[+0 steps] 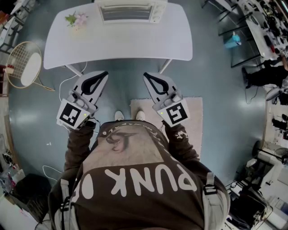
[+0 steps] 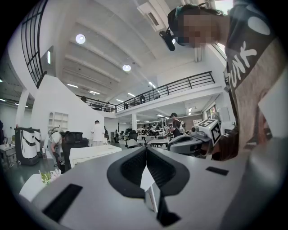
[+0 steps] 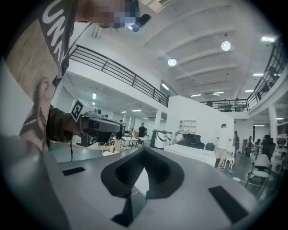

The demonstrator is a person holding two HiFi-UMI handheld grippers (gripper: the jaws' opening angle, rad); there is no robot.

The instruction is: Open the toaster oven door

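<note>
Straight ahead of the person, the toaster oven point(image 1: 130, 11) sits at the far edge of the white table point(image 1: 117, 42), roughly at the middle of its length, with its door shut and facing the person. A small bunch of flowers point(image 1: 76, 19) stands on the table to the oven's left.

Both grippers hang in front of the person's chest, short of the table's near edge and well apart from the oven. The left gripper point(image 1: 105, 73) points forward and slightly inward, and its own view shows the jaws brought together at the tips point(image 2: 146, 150) with nothing between them. The right gripper point(image 1: 145, 75) mirrors it, angled inward too, and its jaws likewise meet at the tip point(image 3: 145, 150) with nothing held.

The oven lies beyond and between the two jaw tips, across the full depth of the tabletop. The person stands on a pale rug point(image 1: 193, 121) laid on the grey floor.
</note>
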